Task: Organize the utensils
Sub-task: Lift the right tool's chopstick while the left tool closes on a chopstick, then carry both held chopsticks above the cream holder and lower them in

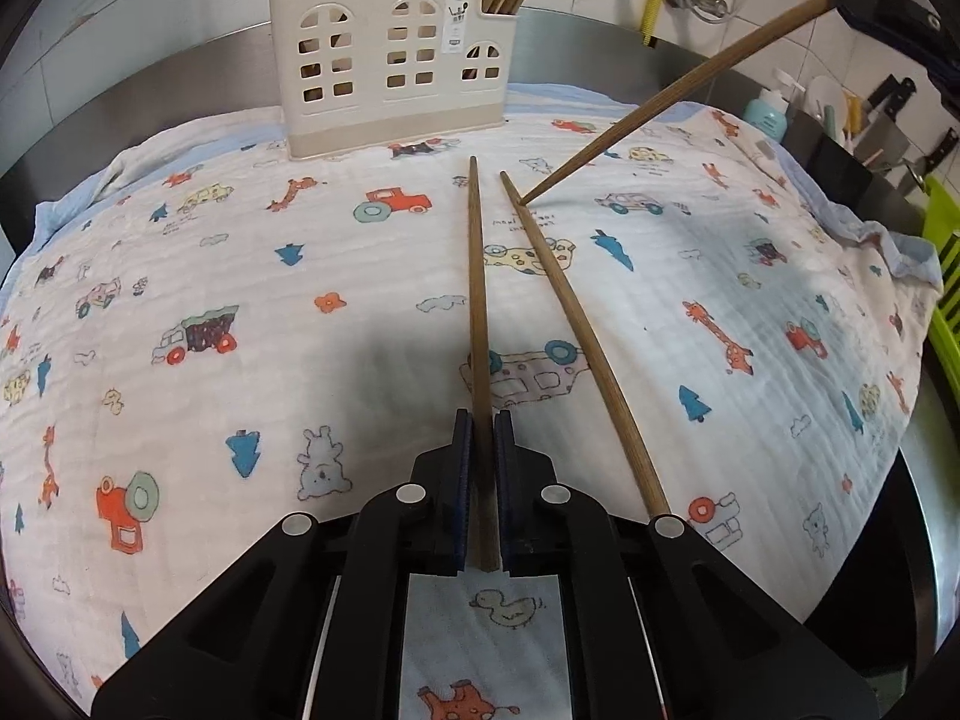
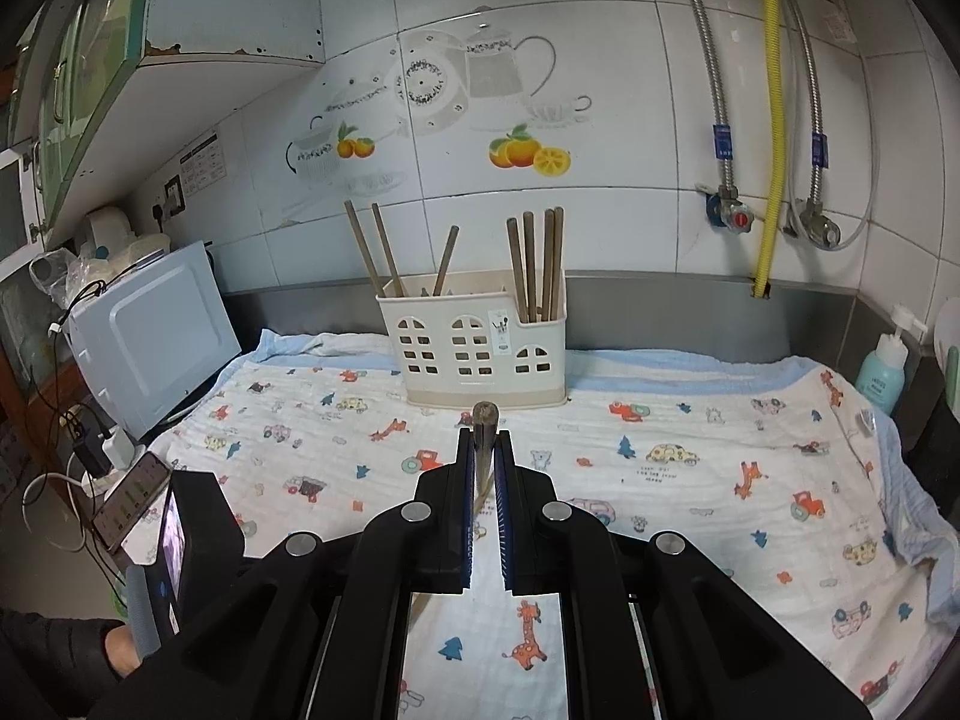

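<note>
Holder: a cream plastic utensil holder [image 1: 390, 69] with window-shaped cut-outs is standing at twelve o'clock on the far edge of the cloth; in the right wrist view it is holding brown chopsticks in its left, middle and right compartments.
Cloth: a white printed cloth [image 1: 240, 276] with trucks, giraffes and trees is covering the steel counter [image 1: 552, 48] and is lying mostly bare to the left of the chopsticks.
Left chopstick: a brown wooden chopstick [image 1: 477, 276] is lying along the cloth, pointing toward twelve o'clock, its near end sitting between the pads.
Left gripper: the left gripper [image 1: 482, 420] is angling down at the cloth with its jaws clamped together on that chopstick.
Loose chopstick: a second chopstick [image 1: 576, 324] is lying just right of the first, running from five o'clock up to twelve o'clock, untouched by either gripper.
Raised chopstick: a third chopstick [image 1: 678, 96] is slanting down from two o'clock, its tip touching the cloth beside the loose one's far end.
Right gripper: the right gripper [image 2: 485, 438] is squeezing the upper end of that raised chopstick, facing the holder.
Edges: a pump bottle [image 2: 881, 375] and knives [image 1: 888, 108] are crowding the three o'clock side; a microwave [image 2: 150, 330] is standing at nine o'clock in the right wrist view.
</note>
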A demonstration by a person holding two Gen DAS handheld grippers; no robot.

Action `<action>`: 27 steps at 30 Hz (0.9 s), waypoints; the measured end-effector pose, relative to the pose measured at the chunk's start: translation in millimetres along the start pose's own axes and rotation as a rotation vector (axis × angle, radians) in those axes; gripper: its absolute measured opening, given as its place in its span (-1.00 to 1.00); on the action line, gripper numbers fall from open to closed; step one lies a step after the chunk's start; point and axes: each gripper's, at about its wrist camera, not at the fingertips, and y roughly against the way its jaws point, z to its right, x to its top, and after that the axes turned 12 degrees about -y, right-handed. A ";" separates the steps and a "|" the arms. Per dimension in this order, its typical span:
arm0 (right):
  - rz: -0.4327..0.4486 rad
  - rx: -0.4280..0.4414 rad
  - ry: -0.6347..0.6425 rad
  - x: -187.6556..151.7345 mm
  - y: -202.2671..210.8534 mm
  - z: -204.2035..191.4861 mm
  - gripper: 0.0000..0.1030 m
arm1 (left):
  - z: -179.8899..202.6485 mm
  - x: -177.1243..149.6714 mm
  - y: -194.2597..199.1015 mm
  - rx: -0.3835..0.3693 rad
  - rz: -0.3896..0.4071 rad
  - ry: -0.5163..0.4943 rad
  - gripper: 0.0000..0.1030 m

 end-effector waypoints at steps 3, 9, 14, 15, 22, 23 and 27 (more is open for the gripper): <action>0.005 0.001 0.009 5.4 0.3 -3.9 -0.87 | -3.5 -0.3 0.7 -0.019 0.007 0.022 -0.89; 0.019 0.017 0.033 22.0 4.6 -12.9 -0.87 | -13.2 9.9 28.0 -0.029 0.104 0.033 -0.89; 0.024 0.029 0.074 38.4 4.3 -24.1 -0.87 | -21.0 31.9 61.6 -0.004 0.222 0.000 -0.90; 0.025 0.031 0.084 41.6 3.7 -27.1 -0.87 | -22.8 36.0 65.7 0.000 0.239 -0.006 -0.90; 0.025 0.064 0.108 69.2 -1.5 -38.4 -0.87 | -44.4 71.1 88.1 0.000 0.328 -0.029 -0.90; 0.025 0.070 0.108 73.8 -2.1 -39.6 -0.87 | -48.7 76.5 90.8 -0.003 0.335 -0.027 -0.90; 0.040 0.095 0.118 99.5 -3.2 -45.9 -0.87 | -59.2 96.7 99.8 -0.003 0.351 -0.043 -0.90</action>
